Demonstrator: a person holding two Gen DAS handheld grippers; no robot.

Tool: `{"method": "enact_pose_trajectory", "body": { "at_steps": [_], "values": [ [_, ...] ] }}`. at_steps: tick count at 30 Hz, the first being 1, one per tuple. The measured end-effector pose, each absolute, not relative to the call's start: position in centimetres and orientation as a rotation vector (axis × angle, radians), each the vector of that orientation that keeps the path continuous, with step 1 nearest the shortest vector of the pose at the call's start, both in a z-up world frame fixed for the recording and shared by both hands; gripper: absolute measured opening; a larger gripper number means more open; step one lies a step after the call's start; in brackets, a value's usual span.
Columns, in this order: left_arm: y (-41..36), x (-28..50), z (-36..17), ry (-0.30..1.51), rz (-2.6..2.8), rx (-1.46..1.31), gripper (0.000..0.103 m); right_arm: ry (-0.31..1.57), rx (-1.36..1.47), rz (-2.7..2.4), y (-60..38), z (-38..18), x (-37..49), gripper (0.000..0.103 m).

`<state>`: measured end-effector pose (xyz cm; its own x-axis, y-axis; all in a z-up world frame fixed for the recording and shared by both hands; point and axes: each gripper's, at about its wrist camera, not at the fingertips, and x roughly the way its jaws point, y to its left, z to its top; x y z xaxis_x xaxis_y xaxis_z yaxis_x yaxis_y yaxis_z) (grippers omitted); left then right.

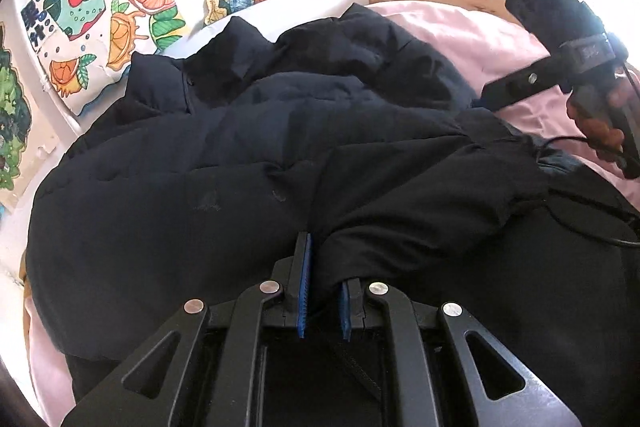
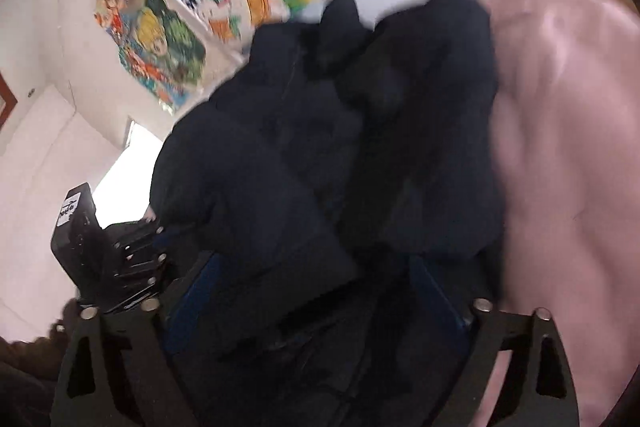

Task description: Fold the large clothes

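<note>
Navy padded jacket (image 1: pixel 248 147) lies spread across a pink bed sheet (image 1: pixel 472 35), its collar toward a wall hung with children's paintings (image 1: pixel 120 7) and its hem nearest the cameras. The left gripper (image 1: pixel 324 287) is nearly closed, its blue pads pinching a fold of the jacket's near edge; the cloth bulges over the right-hand finger. The right gripper (image 2: pixel 316 291) stands wide, with dark fabric lying between its fingers; the right wrist view is blurred, so whether the pads press on the cloth cannot be told, though they look apart from it.

The step in hand appears to be taking hold of the hem at two points before folding the lower part toward the collar. To do it well, the right gripper should close on the full padded layer, not only the outer shell, level with the left grip. Both hands should then lift together and evenly, so the bulky filling does not bunch or twist.
</note>
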<state>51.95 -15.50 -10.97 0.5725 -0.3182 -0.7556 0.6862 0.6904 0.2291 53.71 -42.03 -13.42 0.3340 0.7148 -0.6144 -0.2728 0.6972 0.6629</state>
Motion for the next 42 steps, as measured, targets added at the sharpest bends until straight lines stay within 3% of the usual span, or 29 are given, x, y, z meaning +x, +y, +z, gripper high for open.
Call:
{"method": "enact_pose_trajectory", "body": {
  "at_steps": [3,5,8,11,12,14,15,21,27,30,33,34,35,39,42],
  "values": [
    [-15.5,52.1,-12.0,0.75,-0.592,0.585,0.012,1.084,0.473,0.627,-41.4,-14.7,53.8,0.067],
    [-15.4,51.8,-12.3,0.744,-0.587,0.594,0.013,1.099,0.472,0.63,-41.0,-15.1,53.7,0.04],
    [-14.9,51.2,-12.0,0.741,-0.592,0.597,0.013,1.077,0.426,0.636,-40.5,-14.5,53.1,0.011],
    [-14.2,49.3,-11.1,0.706,-0.615,0.622,0.018,0.982,0.318,0.641,-39.7,-11.9,52.1,0.006],
    [-13.6,48.5,-10.7,0.695,-0.628,0.625,0.022,0.943,0.272,0.637,-39.4,-10.7,51.7,0.006],
    [-12.4,47.3,-10.2,0.703,-0.669,0.583,0.058,0.861,0.191,0.602,-38.8,-8.5,51.2,0.005],
    [-11.9,46.9,-10.0,0.701,-0.676,0.561,0.063,0.811,0.159,0.575,-38.8,-7.2,51.2,0.005],
    [-6.3,47.0,-6.6,0.653,-0.591,0.303,0.065,0.65,0.065,0.376,-40.4,-4.3,53.5,0.005],
    [-1.3,54.3,-6.1,0.676,-0.188,0.163,0.066,0.691,-0.05,0.25,-39.9,-9.0,56.1,0.007],
    [1.3,57.9,-6.7,0.718,-0.099,0.054,0.065,0.734,-0.042,0.185,-40.1,-10.2,56.9,0.016],
    [2.5,59.9,-7.3,0.751,-0.077,0.015,0.066,0.662,-0.064,0.119,-40.6,-9.1,56.5,0.046],
    [2.4,60.4,-7.6,0.769,-0.072,0.022,0.066,0.615,-0.063,0.116,-40.5,-8.5,56.1,0.064],
    [2.2,60.5,-7.8,0.784,-0.066,0.036,0.066,0.577,-0.066,0.124,-40.4,-8.0,55.7,0.069],
    [1.0,62.0,-9.8,0.853,-0.013,0.119,0.067,0.558,-0.174,0.256,-36.5,-8.2,55.5,0.069],
    [0.7,63.5,-12.1,0.892,0.038,0.132,0.081,0.713,-0.252,0.318,-33.7,-11.9,57.2,0.069]
  ]
}}
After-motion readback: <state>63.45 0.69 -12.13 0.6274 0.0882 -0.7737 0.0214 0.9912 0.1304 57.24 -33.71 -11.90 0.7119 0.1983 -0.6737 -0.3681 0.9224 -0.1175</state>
